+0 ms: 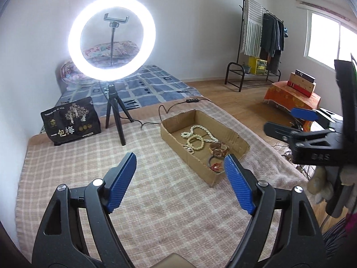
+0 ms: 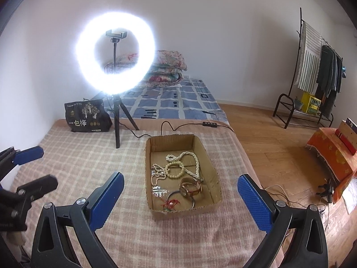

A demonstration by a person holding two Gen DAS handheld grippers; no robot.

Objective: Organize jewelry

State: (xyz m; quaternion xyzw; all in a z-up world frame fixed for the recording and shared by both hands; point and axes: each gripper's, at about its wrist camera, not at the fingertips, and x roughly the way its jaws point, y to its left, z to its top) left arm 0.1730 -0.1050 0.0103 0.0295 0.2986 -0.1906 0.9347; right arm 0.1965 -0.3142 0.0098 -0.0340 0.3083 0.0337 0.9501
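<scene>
A shallow cardboard box (image 2: pixel 214 174) lies on a pink checked blanket (image 2: pixel 89 169). In it are a pearl necklace (image 2: pixel 191 158), a cream bead bracelet (image 2: pixel 175 170), a gold watch (image 2: pixel 189 188), a bangle (image 2: pixel 176 195) and a red-string piece (image 2: pixel 170 203). My right gripper (image 2: pixel 180 187) is open and empty, held above the near end of the box. My left gripper (image 1: pixel 180 167) is open and empty, above the blanket left of the box (image 1: pixel 236 143). The necklace (image 1: pixel 198 131) and watch (image 1: pixel 217 149) show there too. The right gripper (image 1: pixel 287 120) appears at the right edge.
A lit ring light on a tripod (image 2: pixel 116 120) stands behind the box, its cable (image 2: pixel 178 126) running along the blanket. A black bag (image 2: pixel 87 117) sits at the back left. A mattress (image 2: pixel 174 102), clothes rack (image 2: pixel 316 82) and orange-covered stand (image 2: pixel 332 154) lie beyond.
</scene>
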